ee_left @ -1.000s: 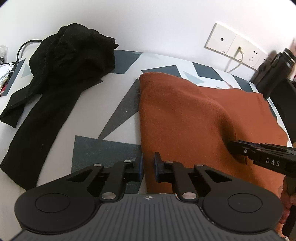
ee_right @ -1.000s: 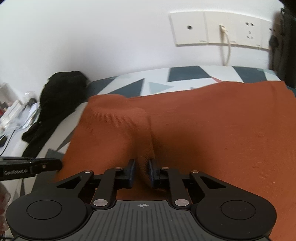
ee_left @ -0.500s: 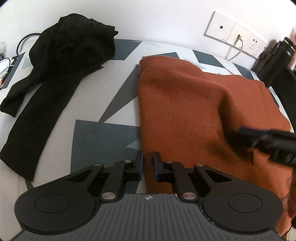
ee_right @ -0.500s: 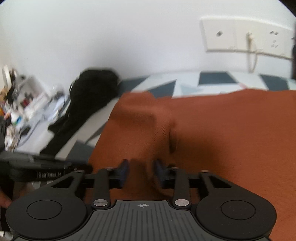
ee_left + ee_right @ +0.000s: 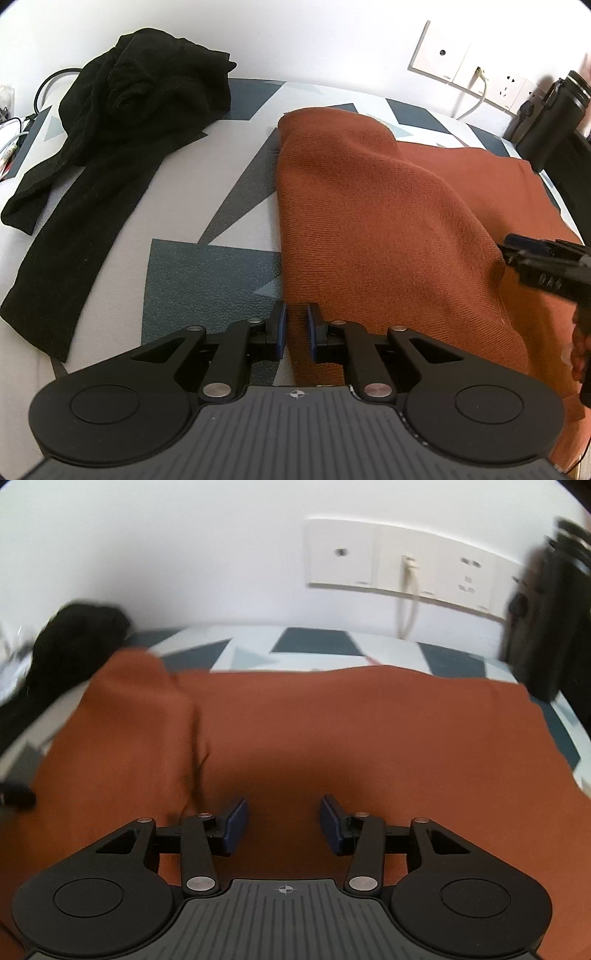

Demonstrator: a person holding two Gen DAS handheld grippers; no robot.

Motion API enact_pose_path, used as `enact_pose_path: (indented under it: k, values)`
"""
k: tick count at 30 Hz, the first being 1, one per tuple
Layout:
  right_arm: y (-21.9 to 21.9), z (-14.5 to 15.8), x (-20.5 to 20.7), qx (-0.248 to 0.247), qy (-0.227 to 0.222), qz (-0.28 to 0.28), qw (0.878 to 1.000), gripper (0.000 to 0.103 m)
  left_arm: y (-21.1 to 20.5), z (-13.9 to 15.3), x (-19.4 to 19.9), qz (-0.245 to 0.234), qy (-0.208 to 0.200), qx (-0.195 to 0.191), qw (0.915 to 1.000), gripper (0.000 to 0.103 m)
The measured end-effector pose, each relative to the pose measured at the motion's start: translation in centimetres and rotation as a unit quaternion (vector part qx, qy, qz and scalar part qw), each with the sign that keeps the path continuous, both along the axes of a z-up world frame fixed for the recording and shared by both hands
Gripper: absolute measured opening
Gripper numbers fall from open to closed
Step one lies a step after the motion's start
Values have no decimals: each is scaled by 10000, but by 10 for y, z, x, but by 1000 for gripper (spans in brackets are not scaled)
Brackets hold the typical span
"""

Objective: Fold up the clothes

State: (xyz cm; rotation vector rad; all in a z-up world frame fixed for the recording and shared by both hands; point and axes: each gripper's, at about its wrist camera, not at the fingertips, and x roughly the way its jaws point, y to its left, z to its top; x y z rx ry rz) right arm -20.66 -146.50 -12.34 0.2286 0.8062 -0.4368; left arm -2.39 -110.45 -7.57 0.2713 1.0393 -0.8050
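The rust-orange knit garment point(image 5: 388, 221) lies spread on the patterned surface point(image 5: 207, 273), its left part doubled over into a soft ridge, with a black garment point(image 5: 110, 122) heaped well apart to the left. It looks like a thick, limp knit — light enough to lift by one edge, but it will sag and drag rather than hold a line, and the weave should give the pads good friction. I judge the best hold to be at the hems and corners, pinching both layers where it is doubled, not in the middle of the panel. The left claw point(image 5: 295, 328) is narrowed onto the near left edge of the orange cloth, which runs between its fingers. The right claw point(image 5: 283, 823) stands wide over the cloth with nothing between its fingers. That is the change — a second ago the right claw was pinched on a fold of the knit; half a second ago it was parting, and now it has let go and the fold lies slack beside its left finger, while the left claw has kept its grip throughout.
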Motion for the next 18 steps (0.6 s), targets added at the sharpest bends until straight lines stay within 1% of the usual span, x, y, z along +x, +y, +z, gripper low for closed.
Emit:
enact_pose_path:
  k: [1,5,6,8,10,12,14,15,16,18]
  values:
    - [6,-1,2,-33,-7,137,9999,46,0,0,0,1,-11,6,10000,13]
    - [31,-1,10,194,-272,625,9975,45,0,-1,-2,18,-36,12,10000,13]
    - [38,-1,13,182,-291,694,9970,45,0,-1,-2,24,-41,13,10000,13]
    - [45,-2,18,102,-289,745,9968,44,0,-1,-2,29,-54,19,10000,13]
    - [47,-2,22,157,-331,743,9966,44,0,-1,-3,30,-68,28,10000,13]
    - [47,-1,24,253,-394,756,9960,41,0,0,-4,28,-78,36,10000,13]
    - [46,-2,26,346,-438,838,9949,36,0,0,-4,32,-84,38,10000,13]
    - [45,-3,28,394,-461,884,9942,30,0,0,-4,35,-90,39,9999,13]
    - [44,-5,28,529,-528,919,9930,17,0,1,-5,36,-99,45,9999,13]
    - [40,-7,28,891,-712,977,9887,5,-2,1,-5,36,-114,69,9999,13]
